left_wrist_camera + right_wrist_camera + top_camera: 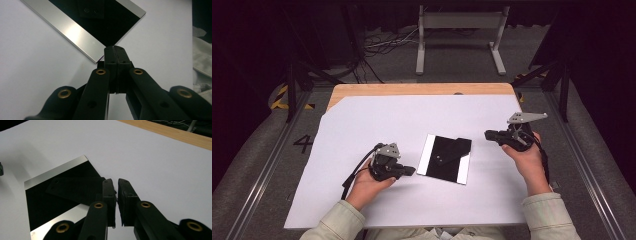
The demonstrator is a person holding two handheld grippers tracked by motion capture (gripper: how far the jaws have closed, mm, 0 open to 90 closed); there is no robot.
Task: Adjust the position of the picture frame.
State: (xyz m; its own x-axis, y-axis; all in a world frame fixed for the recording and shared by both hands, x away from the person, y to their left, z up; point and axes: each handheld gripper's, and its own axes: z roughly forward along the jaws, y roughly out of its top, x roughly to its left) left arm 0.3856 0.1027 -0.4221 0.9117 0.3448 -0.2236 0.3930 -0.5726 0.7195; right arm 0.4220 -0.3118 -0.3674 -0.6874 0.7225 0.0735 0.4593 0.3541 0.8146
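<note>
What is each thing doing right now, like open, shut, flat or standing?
Left gripper: shut, nothing between the jaws.
Right gripper: slightly open, holding nothing.
Black square plate: lying flat on the white sheet.
Small black piece: lying flat on the plate.

1. High view looks forward and down over my table (362, 107) from above my side.
2. My left gripper (115, 50) camera sits low, close on the black plate (110, 22).
3. My right gripper (117, 182) camera shares that plate (50, 205).
</note>
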